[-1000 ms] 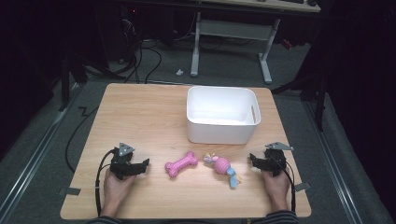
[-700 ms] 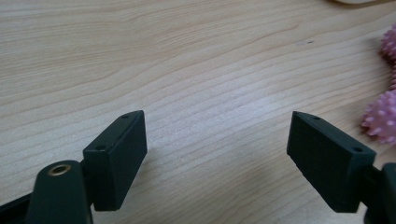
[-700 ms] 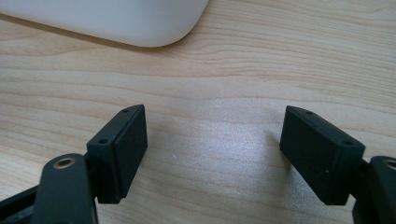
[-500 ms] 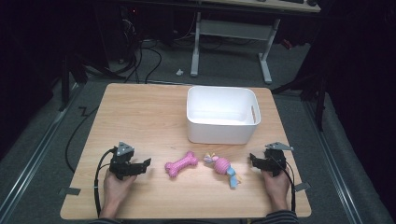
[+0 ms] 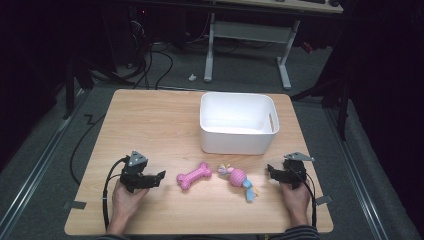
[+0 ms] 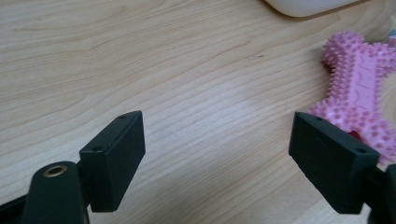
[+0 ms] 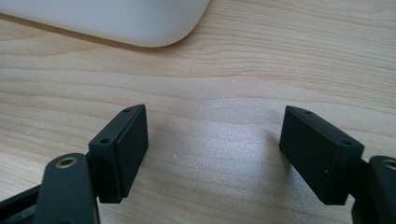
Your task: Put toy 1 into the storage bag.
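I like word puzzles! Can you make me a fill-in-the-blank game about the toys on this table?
1. The bone toy is coloured ____.
2. The white bin has ____ toys inside it.
3. The left gripper has its jaws ____.
4. The rope toy lies nearest the ____ gripper.

Missing words: pink; no; open; right

Left gripper (image 5: pixel 159 176): jaws spread, bare wood between them; pink bone toy (image 5: pixel 193 175) lies just beside its right jaw. Right gripper (image 5: pixel 270 171): jaws spread over bare table (image 5: pixel 150 120); rope toy (image 5: pixel 239 178) lies near. White bin (image 5: pixel 237 122) blocks the far centre; far left open.
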Demonstrator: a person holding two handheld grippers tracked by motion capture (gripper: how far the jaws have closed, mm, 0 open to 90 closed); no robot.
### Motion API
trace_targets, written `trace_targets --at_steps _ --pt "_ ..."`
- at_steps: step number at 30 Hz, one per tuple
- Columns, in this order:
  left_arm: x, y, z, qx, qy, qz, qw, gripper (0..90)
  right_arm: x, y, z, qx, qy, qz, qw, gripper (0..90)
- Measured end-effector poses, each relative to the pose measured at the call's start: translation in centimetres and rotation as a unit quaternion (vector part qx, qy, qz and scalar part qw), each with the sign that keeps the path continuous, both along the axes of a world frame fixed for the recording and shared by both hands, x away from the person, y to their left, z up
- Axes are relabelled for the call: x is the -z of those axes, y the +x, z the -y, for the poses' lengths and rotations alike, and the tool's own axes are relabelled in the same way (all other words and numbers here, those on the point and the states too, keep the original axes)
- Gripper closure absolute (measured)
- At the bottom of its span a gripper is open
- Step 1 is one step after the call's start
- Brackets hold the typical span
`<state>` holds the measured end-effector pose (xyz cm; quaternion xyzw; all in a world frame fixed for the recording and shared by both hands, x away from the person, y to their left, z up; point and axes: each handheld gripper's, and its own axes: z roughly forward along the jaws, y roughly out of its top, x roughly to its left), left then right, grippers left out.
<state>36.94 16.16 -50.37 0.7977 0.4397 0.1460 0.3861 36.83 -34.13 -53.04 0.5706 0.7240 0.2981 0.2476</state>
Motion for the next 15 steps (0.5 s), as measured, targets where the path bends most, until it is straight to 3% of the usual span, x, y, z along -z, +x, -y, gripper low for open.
trace_targets --at_steps 6,10,15 --pt "-0.7 0.1 1.1 0.021 0.009 0.007 0.9997 19.0 0.0 0.0 0.0 0.0 0.0 0.0 1.0 23.9" --pt "-1.2 0.1 2.1 0.038 0.027 0.007 0.9989 19.1 0.0 0.0 0.0 0.0 0.0 0.0 1.0 23.9" --pt "-1.8 0.0 3.0 0.058 0.029 -0.001 0.9979 22.7 0.0 0.0 0.0 0.0 0.0 0.001 1.0 23.9"
